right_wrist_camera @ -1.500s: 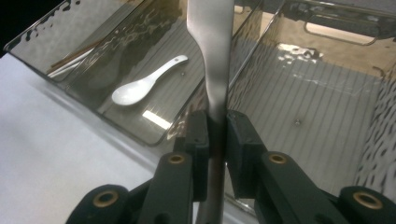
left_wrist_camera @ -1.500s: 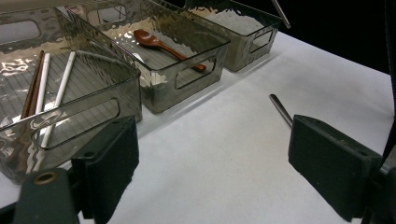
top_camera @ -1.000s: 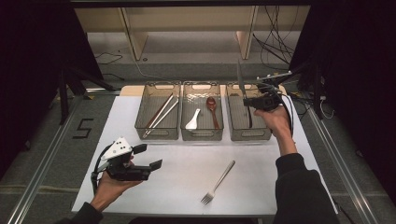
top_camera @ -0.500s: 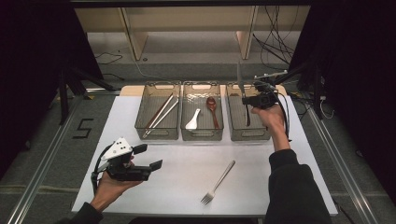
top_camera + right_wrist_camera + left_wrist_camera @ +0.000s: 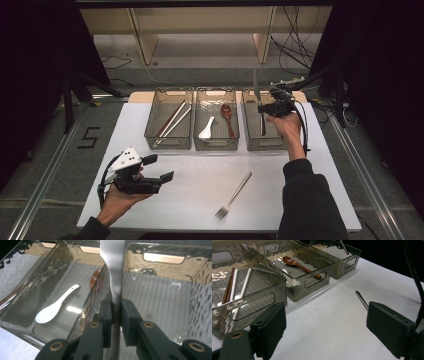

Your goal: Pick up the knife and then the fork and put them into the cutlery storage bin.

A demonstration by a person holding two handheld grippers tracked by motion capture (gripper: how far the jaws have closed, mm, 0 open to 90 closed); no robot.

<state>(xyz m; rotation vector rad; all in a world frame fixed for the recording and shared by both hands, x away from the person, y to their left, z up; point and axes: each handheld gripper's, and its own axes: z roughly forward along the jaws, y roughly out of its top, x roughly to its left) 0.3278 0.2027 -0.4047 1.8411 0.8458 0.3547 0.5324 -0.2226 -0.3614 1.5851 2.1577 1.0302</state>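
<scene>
High view: the right hand-held gripper (image 5: pixel 265 106) hovers over the right bin (image 5: pixel 250 140), the last of three clear bins in a row at the far side of the white table (image 5: pixel 310 180). Its jaws pinch a metal knife (image 5: pixel 256 89), which stands nearly upright, blade end up and handle end reaching down into the bin. The person's right hand (image 5: pixel 286 125) holds the tool from the near side.

Right gripper view: the right hand-held gripper (image 5: pixel 115 312) has its two black pads pressed on the knife (image 5: pixel 113 270) from both sides, and the flat metal widens above the grip. Behind it lies the ribbed floor of the right bin (image 5: pixel 160 297). To the left, in the middle bin (image 5: pixel 30 285), rest a white spoon (image 5: pixel 55 305) and part of a brown spoon (image 5: pixel 95 277).

Left gripper view: the left hand-held gripper (image 5: pixel 324 327) has its jaws spread wide with nothing between them, low over the table (image 5: pixel 332 322). A fork's handle end (image 5: pixel 361 299) lies on the table just beyond the right jaw. The left bin (image 5: pixel 262 300) holds chopsticks (image 5: pixel 234 287).

In the high view the left hand-held gripper (image 5: pixel 157 169) sits at the near left, held in the left hand (image 5: pixel 120 197), well apart from the bins. The fork (image 5: pixel 234 196) lies loose on the table, tines toward the near edge.
</scene>
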